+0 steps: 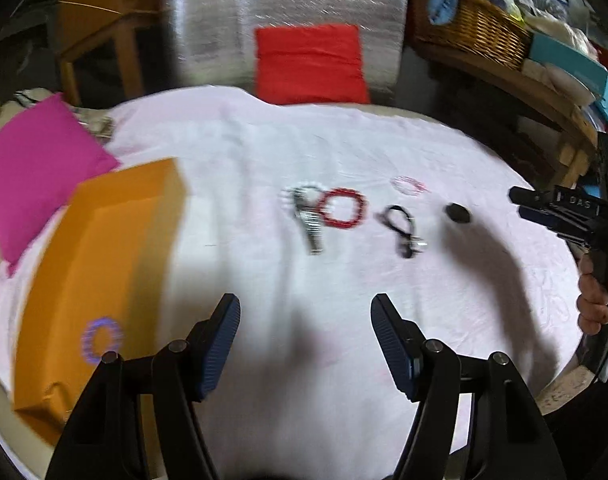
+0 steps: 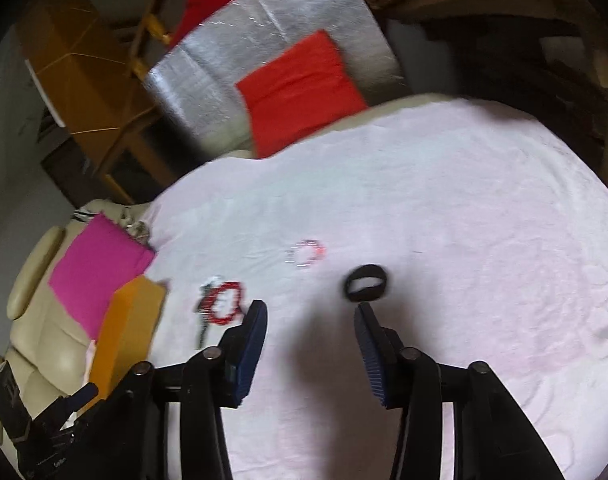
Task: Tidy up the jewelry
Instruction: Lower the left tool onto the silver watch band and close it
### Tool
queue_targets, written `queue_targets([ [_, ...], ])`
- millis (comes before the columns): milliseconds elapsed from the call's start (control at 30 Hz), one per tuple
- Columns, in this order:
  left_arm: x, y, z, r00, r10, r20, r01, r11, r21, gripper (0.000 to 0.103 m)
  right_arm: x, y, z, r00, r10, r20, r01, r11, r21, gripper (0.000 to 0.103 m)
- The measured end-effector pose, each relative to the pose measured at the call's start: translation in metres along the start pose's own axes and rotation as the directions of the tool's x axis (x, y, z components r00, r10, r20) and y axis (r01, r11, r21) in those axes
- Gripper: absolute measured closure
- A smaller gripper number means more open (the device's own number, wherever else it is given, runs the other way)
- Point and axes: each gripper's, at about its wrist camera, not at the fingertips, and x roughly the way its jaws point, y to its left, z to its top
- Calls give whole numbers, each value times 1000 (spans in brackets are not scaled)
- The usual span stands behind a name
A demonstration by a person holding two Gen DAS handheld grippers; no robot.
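Several pieces of jewelry lie in a row on the pale pink cloth [image 1: 264,152]: a silver watch [image 1: 309,220], a red bead bracelet [image 1: 343,208], a black cord piece [image 1: 401,228], a black band [image 1: 458,213] and a faint pink bracelet [image 1: 408,186]. A purple bead bracelet [image 1: 102,338] rests on the orange box [image 1: 104,260] at the left. My left gripper [image 1: 305,300] hangs open over bare cloth, nothing between its fingers. My right gripper [image 2: 309,307] is open too, with the black band [image 2: 365,283] just beyond its fingertips. The red bracelet [image 2: 225,304] lies to its left.
A magenta cushion [image 1: 36,172] lies beside the orange box, and a red cushion [image 1: 309,64] leans on a silver foil sheet [image 1: 284,12] behind the table. A wicker basket [image 1: 475,28] sits on a wooden shelf at the far right. A hand [image 1: 593,304] holds the right gripper's handle.
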Motion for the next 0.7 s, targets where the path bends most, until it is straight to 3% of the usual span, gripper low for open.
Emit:
queue_targets([
  [100, 25, -20, 6, 999, -29, -33, 29, 1000, -1, 34, 7, -10, 3, 999, -33, -19, 33, 999, -10, 55],
  [233, 50, -26, 11, 997, -15, -73, 13, 1000, -23, 34, 15, -16, 2, 997, -46, -60, 45, 999, -15, 55],
  [367, 61, -32, 19, 997, -42, -69, 39, 998, -54, 34, 17, -21, 1, 994, -76, -76, 74, 997, -28, 55],
  [467, 67, -43, 27, 996, -74, -51, 73, 997, -17, 34, 17, -31, 4, 993, -87, -73, 88, 996, -1, 55],
  [533, 74, -34, 30, 999, -37, -37, 36, 999, -25, 34, 18, -36, 4, 993, -88, -77, 91, 996, 27, 55],
  [700, 99, 17, 34, 997, 56, -57, -63, 987, -149, 34, 21, -35, 5, 992, -98, -81, 100, 995, 22, 55],
])
